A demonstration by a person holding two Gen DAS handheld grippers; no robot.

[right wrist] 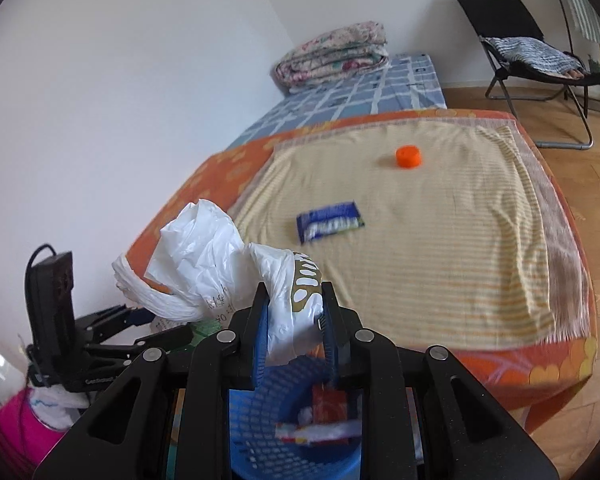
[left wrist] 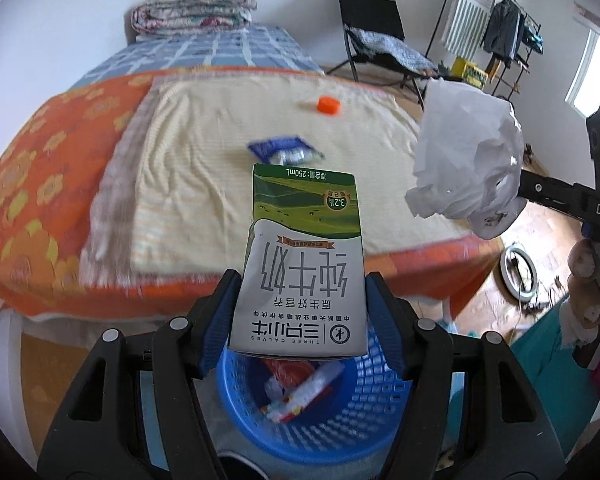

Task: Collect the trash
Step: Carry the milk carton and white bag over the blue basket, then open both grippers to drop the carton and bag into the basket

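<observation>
- Your left tongs (left wrist: pixel 300 300) are clamped on a green-and-white milk carton (left wrist: pixel 302 256), held right over the blue basket (left wrist: pixel 364 412), which sits on the floor just off the bed's near edge.
- Your right tongs (right wrist: pixel 294 320) are pinched shut on a crumpled white plastic bag (right wrist: pixel 216 264), also above that basket (right wrist: pixel 260 412).
- The basket's already got some wrappers (left wrist: pixel 296 392) in it, red and white stuff.
- On the bed (right wrist: pixel 440 248), a blue snack wrapper (right wrist: pixel 330 222) lies around the middle of the yellow striped cloth.
- An orange bottle cap (right wrist: pixel 409 157) sits nearer the cloth's far edge, well apart from the wrapper.
</observation>
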